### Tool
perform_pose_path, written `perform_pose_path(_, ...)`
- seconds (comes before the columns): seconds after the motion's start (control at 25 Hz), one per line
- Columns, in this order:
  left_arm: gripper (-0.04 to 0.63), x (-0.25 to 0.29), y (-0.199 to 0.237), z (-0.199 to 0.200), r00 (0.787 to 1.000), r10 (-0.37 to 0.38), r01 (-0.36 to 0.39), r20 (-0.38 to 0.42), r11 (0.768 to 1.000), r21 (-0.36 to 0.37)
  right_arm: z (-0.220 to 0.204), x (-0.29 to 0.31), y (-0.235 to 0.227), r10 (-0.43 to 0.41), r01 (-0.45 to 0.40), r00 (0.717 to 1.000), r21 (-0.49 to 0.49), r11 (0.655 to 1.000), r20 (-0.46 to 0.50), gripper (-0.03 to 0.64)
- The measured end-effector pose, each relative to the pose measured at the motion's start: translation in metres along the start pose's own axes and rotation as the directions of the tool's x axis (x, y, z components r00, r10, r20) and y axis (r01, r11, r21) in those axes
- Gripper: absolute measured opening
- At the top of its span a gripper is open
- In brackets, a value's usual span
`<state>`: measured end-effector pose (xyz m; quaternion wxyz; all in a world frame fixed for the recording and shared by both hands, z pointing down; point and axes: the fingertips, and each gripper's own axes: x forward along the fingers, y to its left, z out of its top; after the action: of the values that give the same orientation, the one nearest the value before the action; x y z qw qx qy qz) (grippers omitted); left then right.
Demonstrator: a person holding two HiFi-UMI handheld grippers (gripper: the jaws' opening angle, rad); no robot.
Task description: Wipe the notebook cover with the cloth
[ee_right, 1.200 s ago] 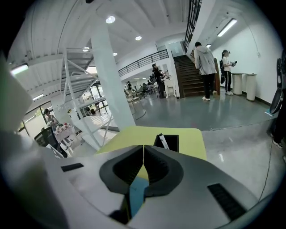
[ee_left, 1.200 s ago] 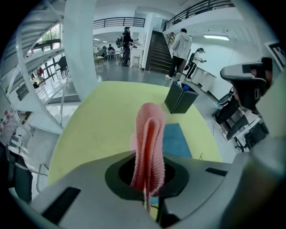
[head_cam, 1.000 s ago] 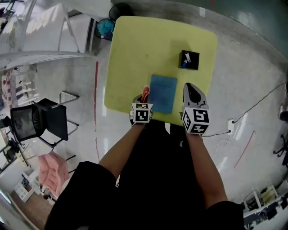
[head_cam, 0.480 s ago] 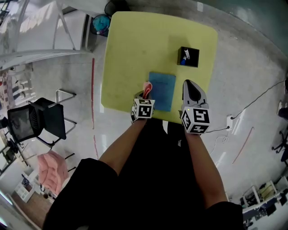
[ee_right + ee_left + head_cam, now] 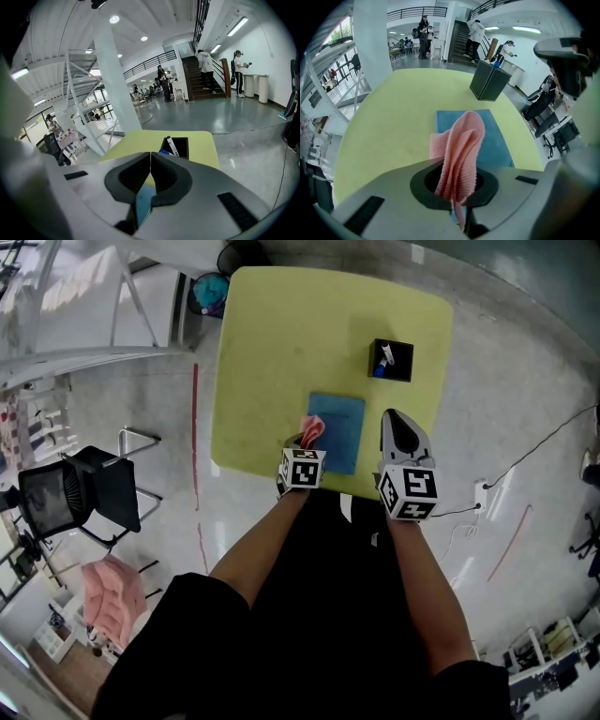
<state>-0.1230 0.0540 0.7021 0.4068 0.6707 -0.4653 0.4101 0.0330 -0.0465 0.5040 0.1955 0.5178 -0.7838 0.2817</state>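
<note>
A blue notebook (image 5: 337,430) lies flat near the front edge of the yellow table (image 5: 281,343). My left gripper (image 5: 307,439) is shut on a pink cloth (image 5: 311,430), held at the notebook's left edge. In the left gripper view the pink cloth (image 5: 461,147) stands folded up out of the jaws, with the notebook (image 5: 492,138) behind it. My right gripper (image 5: 399,427) hovers just right of the notebook, its jaws closed with nothing between them. The right gripper view shows the notebook (image 5: 142,204) as a blue sliver under the shut jaws.
A black box (image 5: 393,360) with pens stands on the table beyond the notebook, also the black box (image 5: 176,146) ahead of the right gripper. A black chair (image 5: 80,491) and a pink-cushioned seat (image 5: 111,594) stand on the floor at left. A cable (image 5: 525,465) runs at right.
My left gripper has carried the pink cloth rightwards and forwards, from beside the notebook to its left edge. The right gripper has stayed where it was.
</note>
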Motion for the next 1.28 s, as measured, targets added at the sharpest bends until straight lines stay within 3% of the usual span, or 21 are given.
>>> perform_pose_path(0.64,0.023,0.005,-0.020,0.001,1.000,-0.005,0.005,-0.005,1.000,-0.016,-0.012,-0.006,0.009,0.051,-0.051,0.998,-0.025,0.998,-0.029,0.032)
perform_pose_path(1.16,0.023,0.008,-0.029,0.001,1.000,0.017,-0.017,-0.007,1.000,-0.015,-0.014,-0.020,-0.021,0.013,-0.013,1.000,0.005,1.000,-0.011,0.032)
perform_pose_path(1.28,0.023,0.010,-0.030,0.000,1.000,0.029,-0.029,0.003,0.999,-0.044,-0.017,-0.024,-0.027,0.006,-0.005,1.000,0.015,1.000,-0.010,0.032)
